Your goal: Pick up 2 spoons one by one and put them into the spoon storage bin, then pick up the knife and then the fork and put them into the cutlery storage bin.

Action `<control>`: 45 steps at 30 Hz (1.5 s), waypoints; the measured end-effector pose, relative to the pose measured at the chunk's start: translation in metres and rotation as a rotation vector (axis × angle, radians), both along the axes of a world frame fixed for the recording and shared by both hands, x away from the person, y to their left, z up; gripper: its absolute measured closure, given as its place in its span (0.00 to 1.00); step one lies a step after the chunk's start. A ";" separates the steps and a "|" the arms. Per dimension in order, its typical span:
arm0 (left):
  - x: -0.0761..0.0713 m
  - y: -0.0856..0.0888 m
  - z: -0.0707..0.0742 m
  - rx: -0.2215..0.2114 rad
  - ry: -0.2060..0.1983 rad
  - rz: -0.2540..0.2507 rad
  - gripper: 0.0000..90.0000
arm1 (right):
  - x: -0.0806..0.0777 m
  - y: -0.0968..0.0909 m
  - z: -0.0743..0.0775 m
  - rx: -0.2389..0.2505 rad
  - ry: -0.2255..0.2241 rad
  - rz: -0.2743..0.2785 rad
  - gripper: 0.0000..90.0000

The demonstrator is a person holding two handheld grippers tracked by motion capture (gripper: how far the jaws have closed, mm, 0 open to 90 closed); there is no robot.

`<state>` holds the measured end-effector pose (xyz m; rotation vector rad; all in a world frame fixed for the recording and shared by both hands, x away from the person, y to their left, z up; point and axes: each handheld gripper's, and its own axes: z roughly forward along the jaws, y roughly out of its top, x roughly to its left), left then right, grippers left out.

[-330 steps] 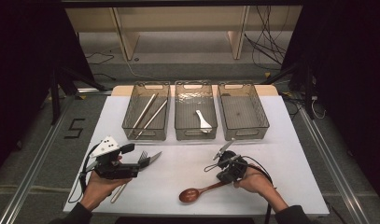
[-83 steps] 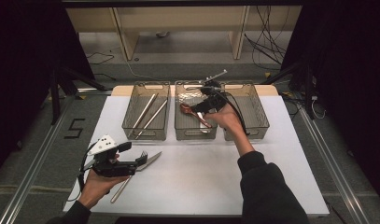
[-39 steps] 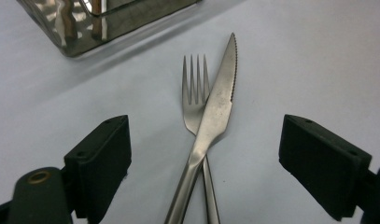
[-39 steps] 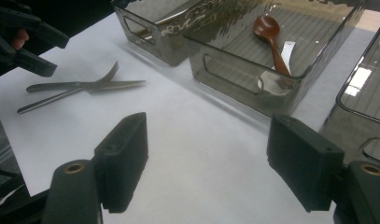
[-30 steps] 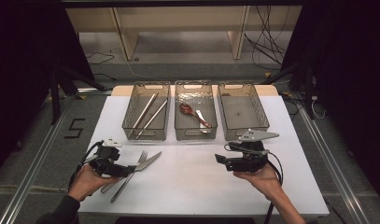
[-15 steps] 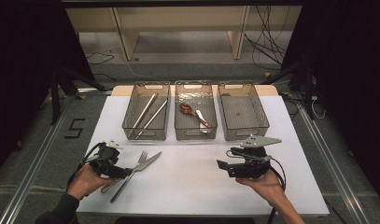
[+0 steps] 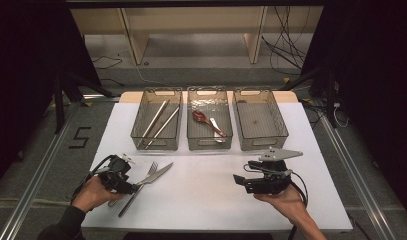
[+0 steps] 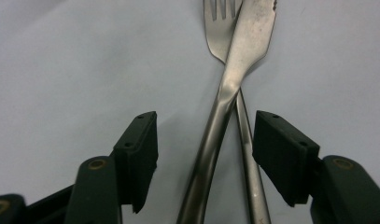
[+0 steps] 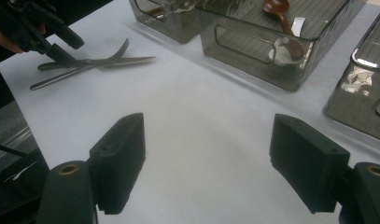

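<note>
A steel knife point(image 7: 154, 175) lies crossed over a steel fork point(image 7: 151, 167) on the white table point(image 7: 201, 200) at the front left. My left gripper point(image 7: 132, 187) straddles both handles. Seen from the left gripper view, the knife point(image 8: 243, 51) and fork point(image 8: 218, 23) run between the pads point(image 8: 141, 149), which stand apart from the metal. The jaws have just been closing, with both handles between them. My right gripper point(image 7: 239, 181) hovers open over bare table at the front right, its fingers point(image 9: 120, 158) wide apart with nothing between them.
Three wire-mesh trays stand in a row at the back. The left tray point(image 7: 139, 134) holds two long metal sticks point(image 7: 158, 122). In the middle tray point(image 7: 209, 147) lie a brown wooden spoon point(image 7: 203, 120) and a white spoon point(image 7: 217, 132). The right tray point(image 7: 281, 125) stands beside them.
The brown spoon went from the table into the middle tray, and the right hand came back to the front right. The left gripper's jaws have narrowed around the knife and fork handles.
</note>
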<state>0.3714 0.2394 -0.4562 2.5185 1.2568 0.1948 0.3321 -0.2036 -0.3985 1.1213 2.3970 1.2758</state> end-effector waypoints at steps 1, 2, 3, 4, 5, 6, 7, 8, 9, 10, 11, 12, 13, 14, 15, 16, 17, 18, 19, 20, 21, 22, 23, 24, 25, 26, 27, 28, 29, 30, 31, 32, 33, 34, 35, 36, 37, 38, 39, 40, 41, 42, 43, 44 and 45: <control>0.000 0.000 -0.001 0.002 0.004 -0.002 0.47 | 0.000 0.000 0.000 0.001 0.002 0.001 0.31; 0.001 0.001 -0.001 0.003 0.007 -0.004 0.48 | -0.001 0.000 0.000 0.002 0.001 0.002 0.31; 0.001 0.001 -0.002 0.000 0.012 -0.007 0.50 | -0.001 0.000 0.000 0.002 0.001 0.002 0.31; 0.002 0.002 -0.003 -0.002 0.017 -0.008 0.51 | -0.001 0.000 0.000 0.001 0.003 0.003 0.31; 0.002 0.003 -0.003 0.004 0.024 -0.010 0.53 | 0.000 0.000 0.000 0.002 0.003 0.004 0.31; 0.003 0.003 -0.004 0.010 0.028 -0.009 0.53 | 0.000 0.001 0.000 0.001 0.004 0.005 0.31; 0.003 0.004 -0.004 0.017 0.028 -0.009 0.53 | 0.000 0.001 0.000 0.000 0.002 0.006 0.31; 0.003 0.003 -0.005 0.018 0.030 -0.010 0.53 | 0.000 0.001 0.000 0.000 0.003 0.008 0.31; 0.003 0.003 -0.005 0.021 0.033 -0.012 0.54 | 0.000 0.001 0.000 0.000 0.002 0.009 0.31; 0.004 0.003 -0.006 0.028 0.038 -0.020 0.54 | 0.000 0.001 0.000 0.002 0.003 0.008 0.31; 0.004 0.002 -0.006 0.032 0.041 -0.025 0.54 | 0.000 0.000 0.000 0.003 0.004 0.008 0.31; 0.004 0.002 -0.006 0.041 0.040 -0.032 0.55 | 0.000 0.000 0.000 0.002 0.003 0.008 0.31; 0.004 0.001 -0.006 0.046 0.041 -0.037 0.55 | 0.000 0.000 0.000 0.002 0.001 0.007 0.31; 0.003 0.000 -0.007 0.047 0.037 -0.038 0.55 | 0.001 -0.001 0.000 0.001 0.003 0.005 0.31; 0.003 0.000 -0.007 0.057 0.044 -0.051 0.57 | 0.001 -0.001 0.000 0.001 0.004 0.006 0.31; 0.003 0.000 -0.008 0.065 0.047 -0.057 0.58 | 0.001 -0.001 0.000 0.000 0.002 0.008 0.31; 0.003 0.000 -0.008 0.070 0.050 -0.063 0.59 | 0.001 0.000 0.000 -0.002 0.001 0.009 0.31; 0.003 0.000 -0.008 0.067 0.049 -0.061 0.60 | 0.000 0.000 0.000 0.000 0.001 0.009 0.31; 0.002 0.000 -0.008 0.070 0.050 -0.068 0.61 | 0.000 0.000 0.000 0.001 0.000 0.010 0.31; 0.002 -0.001 -0.008 0.077 0.050 -0.076 0.62 | 0.000 0.000 0.000 -0.001 0.002 0.011 0.31; 0.002 -0.002 -0.008 0.079 0.049 -0.081 0.63 | 0.000 0.000 0.000 -0.004 0.001 0.013 0.31; 0.002 -0.002 -0.007 0.085 0.051 -0.091 0.64 | 0.000 0.000 0.000 -0.006 -0.001 0.013 0.31; 0.002 -0.003 -0.007 0.084 0.050 -0.096 0.65 | 0.000 0.000 0.000 -0.004 0.000 0.012 0.31; 0.002 -0.003 -0.007 0.085 0.053 -0.102 0.66 | 0.000 0.000 0.000 -0.005 0.001 0.010 0.31; 0.002 -0.004 -0.007 0.085 0.055 -0.107 0.68 | 0.000 0.000 0.000 -0.004 0.001 0.010 0.31; 0.002 -0.005 -0.007 0.090 0.061 -0.116 0.70 | 0.000 0.001 0.000 -0.004 0.000 0.012 0.31; 0.002 -0.006 -0.007 0.089 0.063 -0.116 0.72 | 0.000 0.001 0.000 -0.005 0.001 0.012 0.31; 0.002 -0.007 -0.007 0.091 0.066 -0.120 0.73 | 0.000 0.001 0.000 -0.006 0.001 0.013 0.31; 0.003 -0.007 -0.007 0.095 0.069 -0.125 0.74 | 0.000 0.001 0.000 -0.007 0.002 0.013 0.32; 0.003 -0.008 -0.007 0.093 0.074 -0.125 0.75 | 0.000 0.001 0.000 -0.007 0.002 0.013 0.32; 0.004 -0.008 -0.007 0.090 0.078 -0.129 0.76 | 0.001 0.001 0.000 -0.006 0.002 0.014 0.32; 0.005 -0.007 -0.007 0.089 0.082 -0.132 0.77 | 0.001 0.001 0.000 -0.009 0.003 0.013 0.32; 0.006 -0.007 -0.007 0.085 0.085 -0.132 0.77 | 0.001 0.001 0.000 -0.008 0.004 0.013 0.32; 0.006 -0.007 -0.007 0.082 0.087 -0.133 0.78 | 0.001 0.001 0.000 -0.008 0.005 0.012 0.32; 0.007 -0.007 -0.007 0.078 0.087 -0.132 0.80 | 0.001 0.001 -0.001 -0.010 0.005 0.012 0.32; 0.007 -0.006 -0.007 0.078 0.087 -0.135 0.82 | 0.001 0.001 0.000 -0.010 0.007 0.012 0.32; 0.007 -0.007 -0.007 0.078 0.087 -0.140 0.83 | 0.000 0.001 0.000 -0.010 0.008 0.011 0.32; 0.007 -0.007 -0.006 0.083 0.084 -0.146 0.83 | 0.000 0.001 0.000 -0.009 0.005 0.012 0.32; 0.007 -0.007 -0.006 0.089 0.084 -0.151 0.84 | 0.000 0.001 0.000 -0.011 0.004 0.011 0.32; 0.007 -0.008 -0.006 0.092 0.084 -0.155 0.84 | 0.000 0.001 0.000 -0.011 0.003 0.011 0.32; 0.006 -0.009 -0.006 0.094 0.079 -0.164 0.85 | 0.000 0.001 0.000 -0.010 0.003 0.011 0.32; 0.006 -0.010 -0.006 0.099 0.075 -0.178 0.86 | 0.000 0.001 0.000 -0.010 0.003 0.011 0.32; 0.005 -0.010 -0.006 0.103 0.073 -0.189 0.87 | 0.000 0.001 0.000 -0.011 0.002 0.011 0.32; 0.005 -0.011 -0.006 0.103 0.073 -0.185 0.87 | 0.000 0.001 0.000 -0.010 0.002 0.011 0.32; 0.005 -0.011 -0.006 0.107 0.072 -0.193 0.88 | 0.000 0.001 0.001 -0.011 0.002 0.010 0.32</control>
